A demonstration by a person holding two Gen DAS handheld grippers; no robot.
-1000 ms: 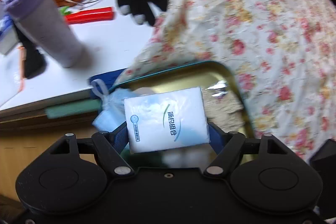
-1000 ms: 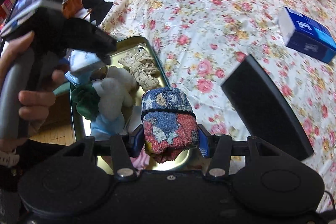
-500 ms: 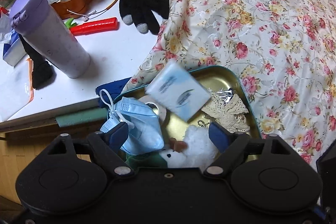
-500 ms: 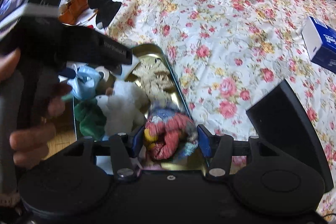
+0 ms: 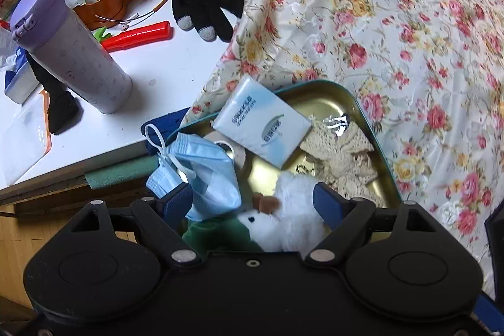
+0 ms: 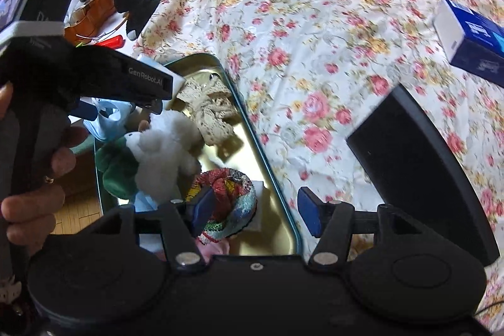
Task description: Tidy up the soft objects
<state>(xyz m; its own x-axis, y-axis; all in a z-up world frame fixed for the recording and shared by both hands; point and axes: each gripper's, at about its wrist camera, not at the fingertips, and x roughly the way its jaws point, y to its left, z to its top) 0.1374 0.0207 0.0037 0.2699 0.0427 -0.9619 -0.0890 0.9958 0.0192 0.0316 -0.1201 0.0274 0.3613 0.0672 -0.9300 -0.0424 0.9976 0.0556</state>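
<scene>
A gold tin tray [image 5: 356,98] lies on the floral bedspread and holds soft things. A white tissue pack [image 5: 261,122] leans on its far rim. Nearer are a blue face mask [image 5: 204,172], a white plush toy [image 5: 289,216], green cloth [image 5: 217,236] and cream lace [image 5: 340,150]. My left gripper [image 5: 252,200] hangs open above the mask and plush, gripping nothing. In the right wrist view, a rolled multicoloured cloth [image 6: 233,194] rests in the tray [image 6: 252,128]. My right gripper [image 6: 255,210] straddles it with jaws opening; the right pad stands clear of it.
A white table beside the bed carries a purple bottle [image 5: 72,52], a black glove [image 5: 201,5] and a red tool [image 5: 138,35]. On the bedspread lie a blue box [image 6: 472,43] and a flat black object [image 6: 419,166]. A person's hand [image 6: 31,178] holds the left gripper.
The left gripper opened and the tissue pack dropped onto the tray's far rim. The right gripper spread its jaws and the coloured roll settled into the tray.
</scene>
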